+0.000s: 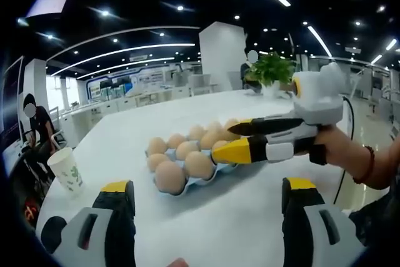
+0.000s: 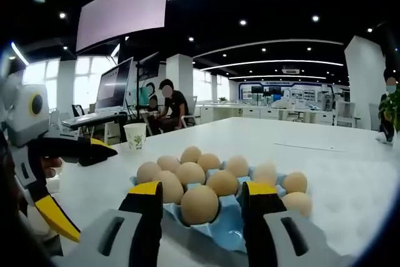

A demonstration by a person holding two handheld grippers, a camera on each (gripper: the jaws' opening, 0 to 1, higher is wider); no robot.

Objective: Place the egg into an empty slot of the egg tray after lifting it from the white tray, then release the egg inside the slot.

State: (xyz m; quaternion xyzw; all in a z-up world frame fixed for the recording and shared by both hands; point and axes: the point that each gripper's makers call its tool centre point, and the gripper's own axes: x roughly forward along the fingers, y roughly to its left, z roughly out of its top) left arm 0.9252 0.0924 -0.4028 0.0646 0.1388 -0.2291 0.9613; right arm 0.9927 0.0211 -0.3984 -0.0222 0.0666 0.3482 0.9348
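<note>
So the right claw (image 1: 236,139) sat in front of the egg tray (image 1: 187,187) in the left gripper view, hiding its far right corner, so couldn't tell whether anything was pinched between the jaws. In the right gripper view, the near edge of that tray (image 2: 228,232) dropped behind the claw's (image 2: 201,198) own jaws, and the nearest egg (image 2: 200,204) was partly tucked between them. Whether they actually touched it, no clue. The left claw (image 2: 75,179) was cut off at the picture's edge. The paper cup's (image 2: 135,136) print was too small to read.
</note>
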